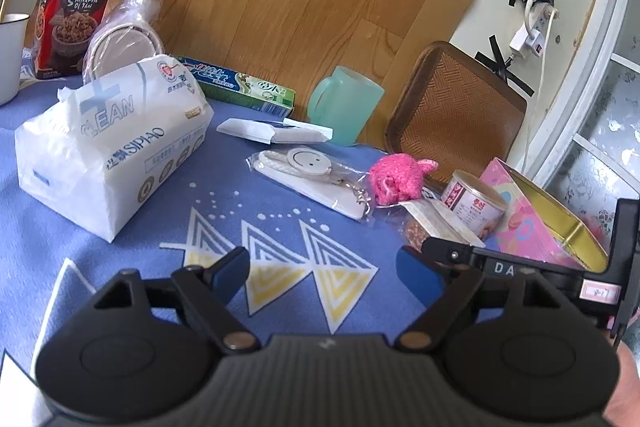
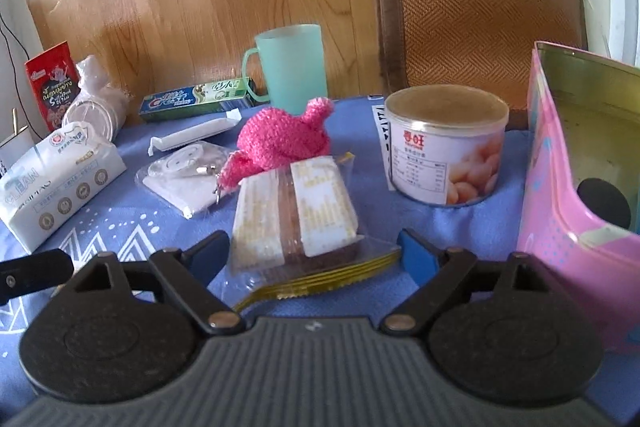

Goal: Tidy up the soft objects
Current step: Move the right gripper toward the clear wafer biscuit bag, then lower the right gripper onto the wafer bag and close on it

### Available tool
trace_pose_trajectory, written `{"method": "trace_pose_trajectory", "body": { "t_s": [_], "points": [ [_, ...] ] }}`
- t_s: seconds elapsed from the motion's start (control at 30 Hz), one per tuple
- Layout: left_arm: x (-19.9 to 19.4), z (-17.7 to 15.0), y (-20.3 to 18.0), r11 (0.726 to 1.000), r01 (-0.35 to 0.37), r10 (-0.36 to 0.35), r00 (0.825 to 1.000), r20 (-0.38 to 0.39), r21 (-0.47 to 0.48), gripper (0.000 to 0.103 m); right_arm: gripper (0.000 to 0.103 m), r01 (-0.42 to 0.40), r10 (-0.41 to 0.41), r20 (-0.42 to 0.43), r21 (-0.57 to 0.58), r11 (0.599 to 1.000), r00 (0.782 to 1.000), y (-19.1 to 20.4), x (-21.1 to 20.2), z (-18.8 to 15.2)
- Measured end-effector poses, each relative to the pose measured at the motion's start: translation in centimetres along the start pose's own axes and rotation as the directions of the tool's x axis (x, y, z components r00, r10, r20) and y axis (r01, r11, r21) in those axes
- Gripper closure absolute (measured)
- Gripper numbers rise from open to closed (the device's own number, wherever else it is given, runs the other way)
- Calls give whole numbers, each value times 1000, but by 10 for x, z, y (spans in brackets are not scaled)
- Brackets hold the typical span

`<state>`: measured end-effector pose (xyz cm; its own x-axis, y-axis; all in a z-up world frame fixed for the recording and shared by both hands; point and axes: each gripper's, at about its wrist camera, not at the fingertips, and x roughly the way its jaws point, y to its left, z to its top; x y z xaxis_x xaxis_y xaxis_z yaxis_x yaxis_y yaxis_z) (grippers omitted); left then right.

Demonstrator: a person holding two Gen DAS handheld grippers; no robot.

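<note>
A pink knitted toy (image 1: 394, 179) (image 2: 284, 139) lies on the blue tablecloth (image 1: 240, 211), with a plastic-wrapped cake slice (image 2: 296, 215) just in front of it. My right gripper (image 2: 312, 255) is open. The cake packet lies on the cloth between its blue pads, and I see no squeeze on the wrapper. A white tissue pack (image 1: 112, 143) (image 2: 60, 183) sits to the left. My left gripper (image 1: 328, 275) is open and empty, low over the cloth's triangle pattern, to the left of the right gripper.
An open pink tin box (image 2: 568, 187) stands at the right beside a round can (image 2: 444, 155). Behind are a green mug (image 1: 346, 103), a toothpaste box (image 1: 244, 87), a bagged smiley keychain (image 1: 312, 179), a red snack bag (image 1: 76, 7) and a woven chair back (image 2: 480, 7).
</note>
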<state>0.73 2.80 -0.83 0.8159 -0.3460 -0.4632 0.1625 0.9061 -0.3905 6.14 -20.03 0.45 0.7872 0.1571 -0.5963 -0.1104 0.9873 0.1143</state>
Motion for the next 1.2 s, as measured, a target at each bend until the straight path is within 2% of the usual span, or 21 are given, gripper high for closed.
{"method": "trace_pose_trajectory", "body": {
  "t_s": [0.17, 0.27, 0.4, 0.57, 0.7, 0.8, 0.93, 1.07, 1.2],
  "points": [
    [0, 0, 0, 1000, -6, 6, 1000, -2, 1, 18, 19, -5, 5, -6, -12, 1000, 1000, 1, 2, 1],
    [1, 0, 0, 1000, -10, 10, 1000, -4, 0, 18, 28, -17, 17, -9, -40, 999, 1000, 6, 3, 0],
    [2, 0, 1, 1000, -18, 17, 1000, -11, -6, 18, 30, -24, 24, -12, -69, 997, 1000, 9, -2, -3],
    [3, 1, 5, 999, -19, 18, 1000, -20, -26, 17, 30, -70, 70, -6, -92, 993, 998, 12, -23, -19],
    [4, 1, 5, 999, -21, 20, 1000, -23, -24, 15, 29, -169, 170, -10, -176, 970, 985, 22, -47, -38],
    [4, 1, 3, 1000, -25, 24, 999, -26, -19, 15, 28, -261, 257, -49, -219, 940, 965, 29, -50, -43],
    [4, 2, 4, 999, -34, 34, 999, -22, -22, 9, 22, -282, 275, -61, -226, 932, 959, 32, -47, -42],
    [4, 2, 5, 999, -37, 37, 999, -21, -27, 9, 18, -289, 283, -61, -213, 933, 957, 30, -45, -42],
    [4, 2, 5, 999, -40, 39, 999, -22, -24, 9, 17, -289, 282, -60, -215, 933, 957, 29, -46, -43]
  ]
}}
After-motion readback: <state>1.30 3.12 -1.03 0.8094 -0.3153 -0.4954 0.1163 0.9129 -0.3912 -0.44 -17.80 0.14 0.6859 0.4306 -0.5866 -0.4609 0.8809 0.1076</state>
